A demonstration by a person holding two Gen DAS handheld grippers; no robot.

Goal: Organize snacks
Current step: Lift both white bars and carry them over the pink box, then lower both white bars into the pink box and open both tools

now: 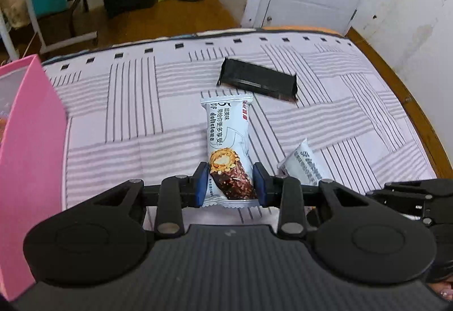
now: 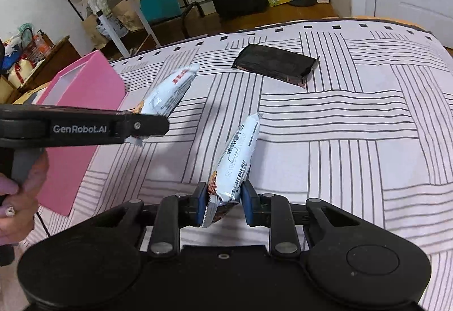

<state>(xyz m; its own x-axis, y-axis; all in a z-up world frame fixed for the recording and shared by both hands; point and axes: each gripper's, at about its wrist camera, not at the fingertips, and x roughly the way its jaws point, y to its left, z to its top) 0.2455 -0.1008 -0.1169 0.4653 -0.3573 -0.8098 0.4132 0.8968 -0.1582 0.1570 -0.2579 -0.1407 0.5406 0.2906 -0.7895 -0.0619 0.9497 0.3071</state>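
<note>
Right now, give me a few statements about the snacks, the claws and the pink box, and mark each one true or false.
1. The left claw is shut on a white snack bar. True.
2. The right claw is open with nothing in it. False: it is shut on a second white snack bar.
3. A black snack packet lies on the striped bed cover, held by neither claw. True.
4. The pink box stands to the right of the black packet in the right wrist view. False: it is to its left.
5. Both white bars are already in the pink box. False: both are in the claws.
</note>
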